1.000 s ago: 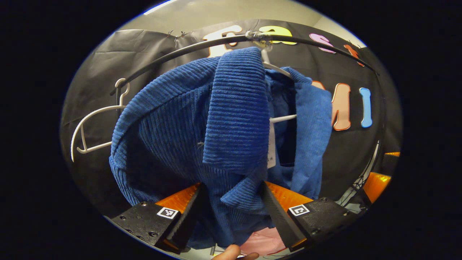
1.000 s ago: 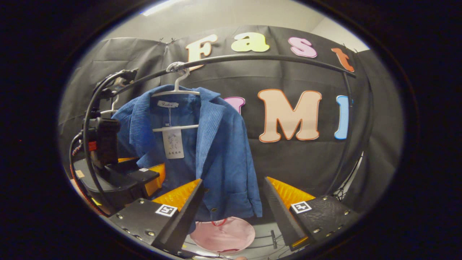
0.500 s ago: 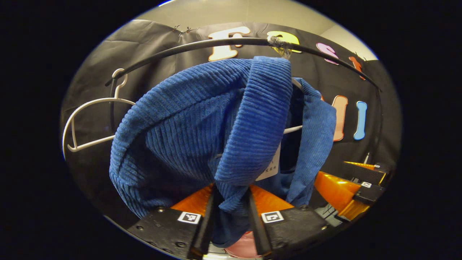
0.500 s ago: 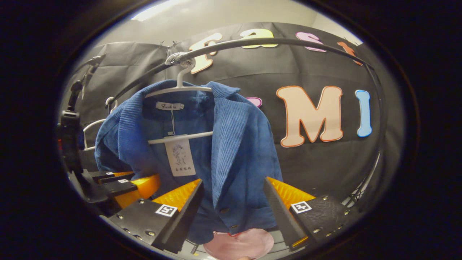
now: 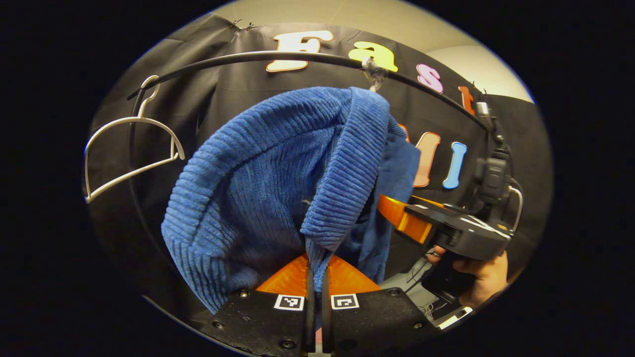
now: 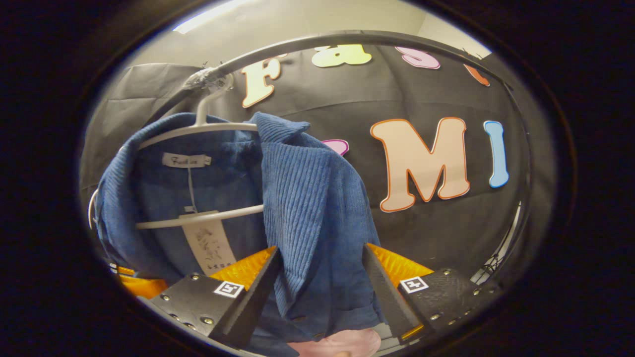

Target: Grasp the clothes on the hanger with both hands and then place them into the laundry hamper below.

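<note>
In the left gripper view, the left hand-held gripper [image 5: 316,277] is pinched closed on a front edge of the blue corduroy jacket [image 5: 278,183], likely to anchor that side. In the right gripper view, the right hand-held gripper [image 6: 317,282] stands open with the other front panel between its fingers, not yet clamped. One jacket hangs on a white hanger [image 6: 198,124] from the black rail [image 5: 238,57]; a second, empty hanger [image 5: 129,148] hangs alongside. The pink shape [image 6: 337,343] below may be the hamper.

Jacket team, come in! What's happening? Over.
Left gripper shut on jacket. Right gripper open around its front edge. Jacket on hanger. Nothing blocking.
</note>
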Available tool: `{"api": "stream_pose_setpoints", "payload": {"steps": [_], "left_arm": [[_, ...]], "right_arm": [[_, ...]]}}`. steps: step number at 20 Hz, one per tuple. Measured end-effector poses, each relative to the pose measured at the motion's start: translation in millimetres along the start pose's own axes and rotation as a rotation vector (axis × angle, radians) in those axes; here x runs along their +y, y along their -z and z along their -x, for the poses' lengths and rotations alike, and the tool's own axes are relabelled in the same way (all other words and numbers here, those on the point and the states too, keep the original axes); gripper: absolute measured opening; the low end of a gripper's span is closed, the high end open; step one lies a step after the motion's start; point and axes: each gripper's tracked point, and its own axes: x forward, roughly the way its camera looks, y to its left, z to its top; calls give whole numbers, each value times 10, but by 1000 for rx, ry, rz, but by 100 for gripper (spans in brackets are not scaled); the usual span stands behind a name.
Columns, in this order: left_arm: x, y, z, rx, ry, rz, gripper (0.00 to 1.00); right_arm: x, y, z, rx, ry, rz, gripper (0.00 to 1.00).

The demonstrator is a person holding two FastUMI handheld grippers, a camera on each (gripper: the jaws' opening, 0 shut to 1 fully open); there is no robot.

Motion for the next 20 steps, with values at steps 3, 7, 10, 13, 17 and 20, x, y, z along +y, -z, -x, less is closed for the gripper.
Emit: {"api": "stream_pose_setpoints", "payload": {"steps": [3,7,10,13,17,20], "left_arm": [[-66,-13,151,2,38,-7,6],[-185,-52,261,-32,78,-83,4],[-165,-88,317,-35,80,-101,1],[-16,-131,395,-46,27,-119,1],[66,-130,431,-38,5,-102,1],[90,-153,487,-43,-2,-91,0]], "right_arm": [[11,0,-83,13,-17,-2,100],[72,-42,-154,11,-47,-19,90],[108,-115,-226,-6,-50,-41,81],[251,-87,-169,-7,-48,-82,74],[136,17,-390,12,20,-43,80],[-91,-32,-605,10,75,-38,90]]}}
